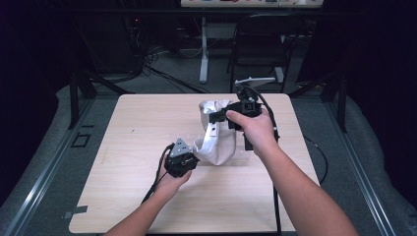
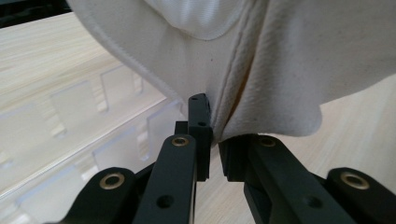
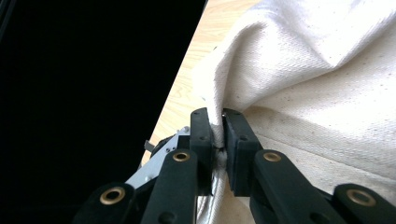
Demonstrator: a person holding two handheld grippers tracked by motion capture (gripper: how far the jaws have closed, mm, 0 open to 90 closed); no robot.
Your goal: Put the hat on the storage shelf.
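Black jaws of your left hand-held gripper (image 2: pixel 212 140) and right hand-held gripper (image 3: pixel 218 140) are each clamped on a fold of the cream cloth bag (image 1: pixel 216 142) over the table (image 1: pixel 137 128); it's light and floppy, so pinch along the stitched hems.

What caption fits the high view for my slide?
Both hand-held grippers, left gripper and right gripper, pinch a cream canvas bag and hold it above the wooden table.

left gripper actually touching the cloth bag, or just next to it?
Touching. The left gripper view shows the left gripper with its jaws closed on a fold of the cloth bag, fabric pinched between the pads.
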